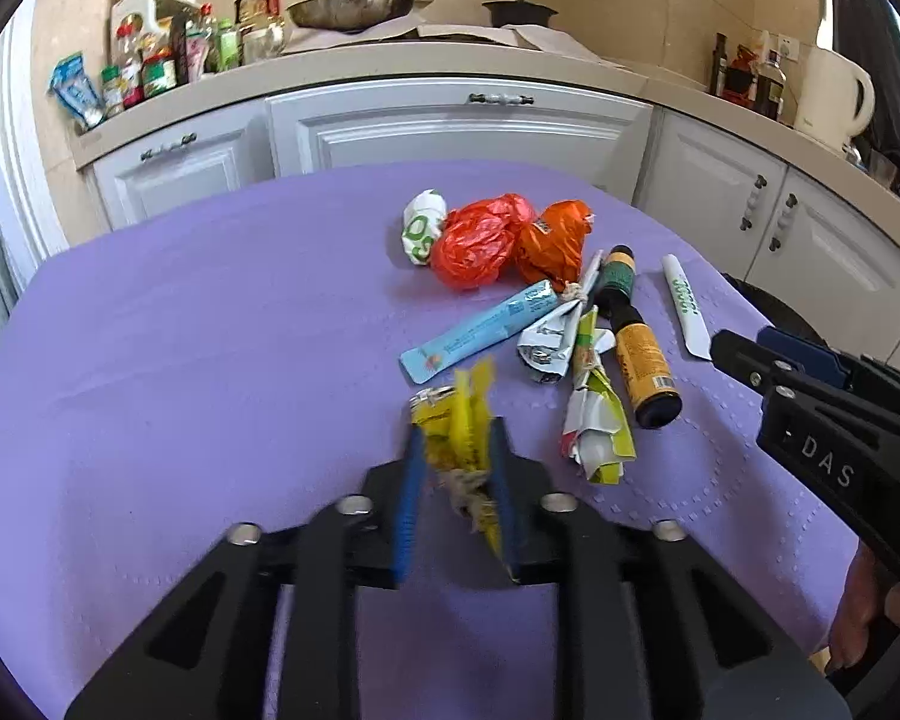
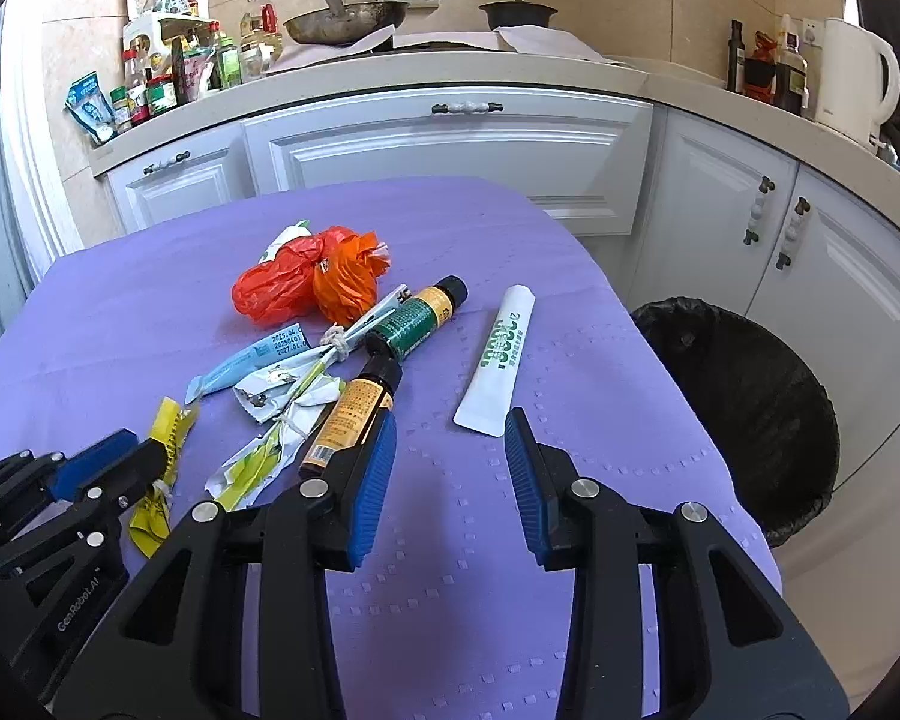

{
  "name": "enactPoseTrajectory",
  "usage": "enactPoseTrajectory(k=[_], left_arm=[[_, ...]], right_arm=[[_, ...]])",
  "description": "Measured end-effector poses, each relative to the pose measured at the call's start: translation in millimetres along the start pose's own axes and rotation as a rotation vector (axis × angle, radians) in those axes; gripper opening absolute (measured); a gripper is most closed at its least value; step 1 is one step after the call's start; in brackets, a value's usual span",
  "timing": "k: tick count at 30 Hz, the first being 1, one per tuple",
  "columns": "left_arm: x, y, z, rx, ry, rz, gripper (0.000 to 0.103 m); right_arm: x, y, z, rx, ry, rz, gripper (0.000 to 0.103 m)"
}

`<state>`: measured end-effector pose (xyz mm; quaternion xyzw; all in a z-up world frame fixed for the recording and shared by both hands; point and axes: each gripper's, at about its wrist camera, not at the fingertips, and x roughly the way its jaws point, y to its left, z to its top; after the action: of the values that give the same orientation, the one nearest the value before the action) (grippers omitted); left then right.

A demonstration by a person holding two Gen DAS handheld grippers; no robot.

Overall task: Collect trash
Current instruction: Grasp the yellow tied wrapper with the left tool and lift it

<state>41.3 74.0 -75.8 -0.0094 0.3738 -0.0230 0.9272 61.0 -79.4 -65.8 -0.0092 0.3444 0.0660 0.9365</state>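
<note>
My left gripper (image 1: 456,444) is shut on a crumpled yellow wrapper (image 1: 459,429), held just above the purple tablecloth (image 1: 180,360); it also shows in the right wrist view (image 2: 165,432). My right gripper (image 2: 450,450) is open and empty, just short of a white tube (image 2: 498,360). Trash lies mid-table: red bag (image 2: 270,291), orange bag (image 2: 345,285), blue sachet (image 2: 246,366), two brown bottles (image 2: 354,414), a green-and-white wrapper (image 2: 264,456).
A black-lined trash bin (image 2: 744,408) stands off the table's right edge. White cabinets (image 2: 450,144) and a cluttered counter with pan (image 2: 348,18), jars and kettle (image 2: 858,78) lie behind.
</note>
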Motion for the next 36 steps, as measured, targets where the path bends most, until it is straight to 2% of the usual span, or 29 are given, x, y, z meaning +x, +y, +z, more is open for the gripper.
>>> enactPoseTrajectory(k=[5, 11, 12, 13, 18, 20, 25, 28, 30, 32, 33, 36], left_arm=[[0.0, -0.4, -2.0, -0.013, 0.005, 0.01, 0.05], [3.9, -10.4, -7.0, 0.029, 0.024, 0.03, 0.051], [4.3, -11.6, -7.4, 0.039, 0.027, 0.032, 0.049], [5.1, -12.9, -7.8, 0.049, 0.03, 0.03, 0.042], [-1.1, -16.2, -10.7, 0.091, 0.0, 0.047, 0.03], [-2.7, -11.5, -9.5, 0.087, 0.0, 0.055, 0.017], [-1.5, 8.8, -7.5, 0.042, 0.003, 0.072, 0.016], [-2.3, 14.1, -7.1, 0.029, 0.006, 0.043, 0.017], [-2.1, 15.7, -7.3, 0.021, 0.011, 0.026, 0.02], [-1.3, 18.2, -8.3, 0.005, 0.02, 0.011, 0.04], [-1.2, 19.3, -8.8, -0.003, 0.022, 0.009, 0.044], [-1.9, 21.4, -9.4, -0.018, 0.024, 0.004, 0.049]], right_arm=[[-2.8, -4.9, -1.1, 0.014, -0.004, -0.005, 0.037], [-3.8, -14.4, -3.6, 0.035, -0.003, 0.001, 0.037], [-4.0, -15.8, -3.8, 0.038, -0.003, 0.002, 0.037], [-4.4, -17.3, -3.9, 0.042, -0.004, 0.004, 0.037], [-6.5, -14.3, -4.3, 0.041, -0.007, 0.02, 0.037], [-6.9, -10.5, -3.5, 0.034, -0.007, 0.027, 0.037], [-6.2, 7.3, -1.0, -0.005, -0.009, 0.039, 0.037], [-3.1, 11.1, -0.8, -0.011, 0.003, 0.035, 0.037], [-1.9, 11.6, -0.6, -0.009, 0.008, 0.03, 0.037], [-1.7, 11.8, -1.3, -0.008, 0.011, 0.027, 0.037], [-1.2, 11.8, -1.7, -0.01, 0.012, 0.025, 0.037], [0.0, 10.2, -2.8, -0.006, 0.016, 0.023, 0.037]])
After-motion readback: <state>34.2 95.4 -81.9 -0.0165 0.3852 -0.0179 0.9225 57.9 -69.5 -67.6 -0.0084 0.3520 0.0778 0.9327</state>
